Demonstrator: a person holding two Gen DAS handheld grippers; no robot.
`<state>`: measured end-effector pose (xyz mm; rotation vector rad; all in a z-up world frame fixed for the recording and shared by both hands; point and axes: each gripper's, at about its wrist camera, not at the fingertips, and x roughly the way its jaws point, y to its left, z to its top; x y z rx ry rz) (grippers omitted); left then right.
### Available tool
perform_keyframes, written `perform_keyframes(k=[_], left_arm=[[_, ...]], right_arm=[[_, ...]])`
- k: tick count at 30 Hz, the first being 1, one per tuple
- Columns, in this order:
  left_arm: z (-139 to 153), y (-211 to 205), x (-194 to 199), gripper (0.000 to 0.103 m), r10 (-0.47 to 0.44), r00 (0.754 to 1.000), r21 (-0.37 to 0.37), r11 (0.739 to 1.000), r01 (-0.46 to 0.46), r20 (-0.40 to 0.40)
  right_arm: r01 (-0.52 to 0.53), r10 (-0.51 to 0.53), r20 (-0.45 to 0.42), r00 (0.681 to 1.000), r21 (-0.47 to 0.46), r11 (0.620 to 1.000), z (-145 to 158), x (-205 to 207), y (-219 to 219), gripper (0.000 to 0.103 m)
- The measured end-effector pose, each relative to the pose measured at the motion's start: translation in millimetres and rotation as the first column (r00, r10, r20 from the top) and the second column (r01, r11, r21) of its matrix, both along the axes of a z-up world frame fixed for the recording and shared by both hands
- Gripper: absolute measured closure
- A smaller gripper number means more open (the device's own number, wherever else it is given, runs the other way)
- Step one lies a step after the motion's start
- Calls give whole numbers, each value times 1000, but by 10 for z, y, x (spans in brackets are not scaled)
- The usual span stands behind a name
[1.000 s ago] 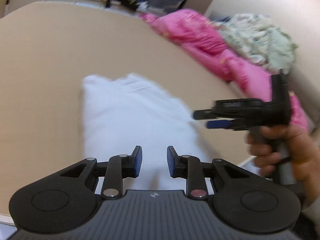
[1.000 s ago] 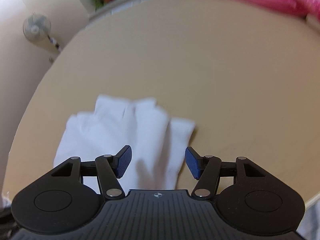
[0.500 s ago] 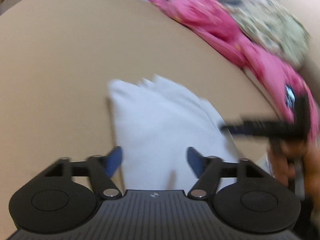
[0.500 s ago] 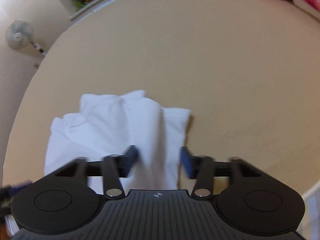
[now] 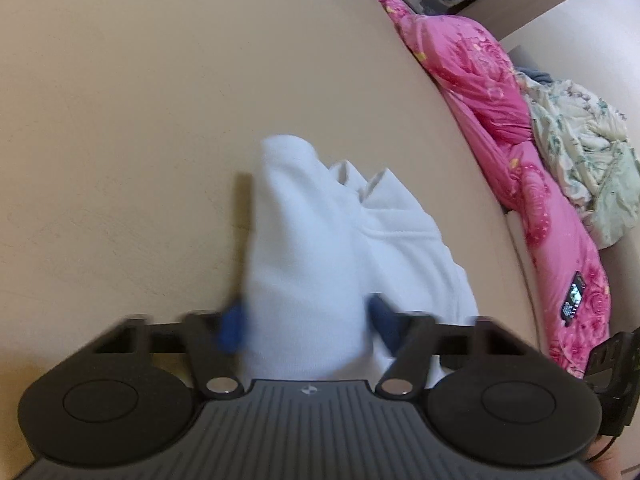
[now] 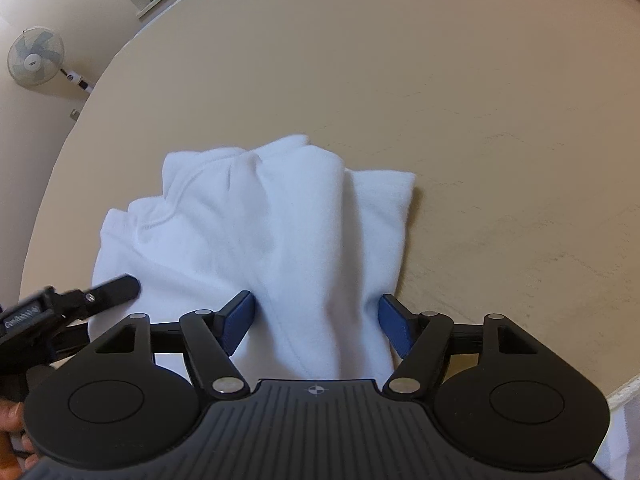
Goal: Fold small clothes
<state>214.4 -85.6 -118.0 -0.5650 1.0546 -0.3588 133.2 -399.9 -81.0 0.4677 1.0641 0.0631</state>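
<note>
Left gripper [image 5: 306,326]: blue fingers [image 5: 232,330] spread, blurred, straddling a raised ridge of the white garment [image 5: 320,248] at lower centre of the left wrist view. Right gripper [image 6: 316,320]: fingers [image 6: 236,316] likewise spread wide, a hump of the same cloth between them, no pinch visible. Garment lying bunched on the tan bench [image 6: 480,120], centre of both frames. Pink bedding [image 5: 500,100] heaped along the right edge, a fan [image 6: 36,60] at upper left. Probably mid-grasp ahead of a fold. Next: closing both pairs on the cloth, then lifting evenly.
</note>
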Motion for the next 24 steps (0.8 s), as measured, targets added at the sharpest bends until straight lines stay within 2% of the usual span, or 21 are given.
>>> perform_keyframes(k=[1,3,6,12,14,15,17,18,19,20,22,24], left_arm=[[40,58,-18,68,-12,1000,-8,1000,12,9],[194,107,-80,72,-59,996,15,998,58,62],[567,171,-230,73,-121,974,129,987,97,191],[1226,715,-287,73,-72,933,198,980,1,352],[1384,958,-280,70,-52,921,208,978,-32,386],[1442,1112,-264,67,-22,918,203,977,-64,395],[1548,1458,-277,61,56,914,197,969,-146,402],[1583,1602,-270,58,92,914,204,961,-184,394],[1616,1720,-283,58,110,915,216,954,-206,389],[1641,1820,-328,58,115,913,230,948,-218,390],[1647,1923,-472,58,83,916,271,941,-201,392],[1577,1951,-682,58,28,923,317,935,-160,383]], right_arm=[[-1,1,11,1000,1,1000,7,16,41,49],[1,-2,30,1000,8,1000,19,51,146,59],[2,-3,64,998,15,1000,44,96,300,67],[-83,49,234,971,137,987,245,210,797,71],[-119,64,323,944,155,981,370,229,978,73],[-140,75,369,926,151,979,434,233,1056,75],[-172,102,430,897,127,977,529,256,1207,73],[-169,107,430,896,108,980,533,280,1262,70],[-163,114,411,905,86,983,510,310,1296,65],[-146,113,375,920,61,987,459,343,1319,64],[-112,95,321,942,36,993,382,383,1318,62],[-105,82,309,948,59,993,373,356,1228,60]])
